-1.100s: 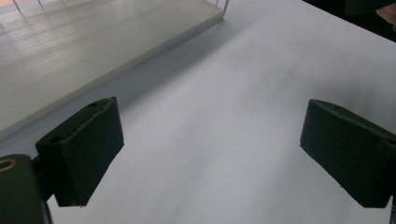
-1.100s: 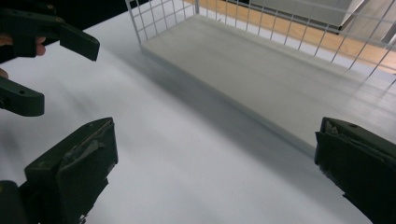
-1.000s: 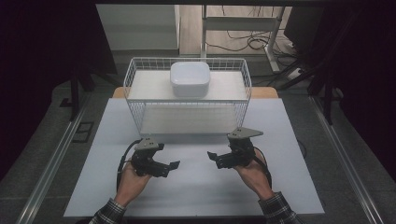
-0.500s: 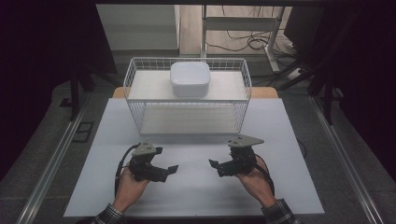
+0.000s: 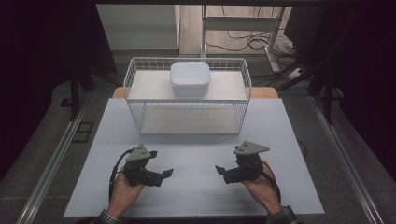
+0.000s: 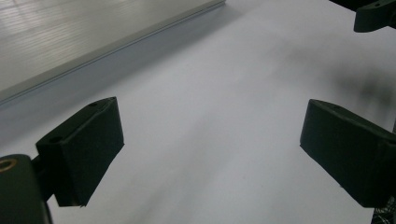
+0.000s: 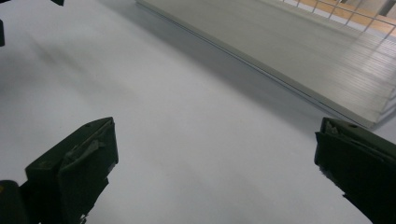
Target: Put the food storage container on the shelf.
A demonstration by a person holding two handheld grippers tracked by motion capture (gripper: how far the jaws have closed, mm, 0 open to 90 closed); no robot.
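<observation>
White tabletop (image 5: 196, 154) stretches before us, with a wire basket (image 5: 187, 95) at its far side and a white box (image 5: 189, 79) on the basket's upper shelf. Near us, our left gripper (image 5: 163, 173) and right gripper (image 5: 221, 170) face each other, well apart, both jaws spread wide and empty

Forearms cut off at bottom edge of high view; sleeve cuffs just showing. Left gripper (image 5: 164, 173) and right gripper (image 5: 219, 169) small there, jaw gap hard to judge. In left gripper view, right pad cropped at right and bottom edge; other gripper's tip (image 6: 373, 16) cut by top right corner. In right gripper view, right pad clipped at right and bottom edge; wire basket (image 7: 336, 11) cut by top edge. White box (image 5: 189, 79) in basket: underside hidden, contents not readable.
</observation>
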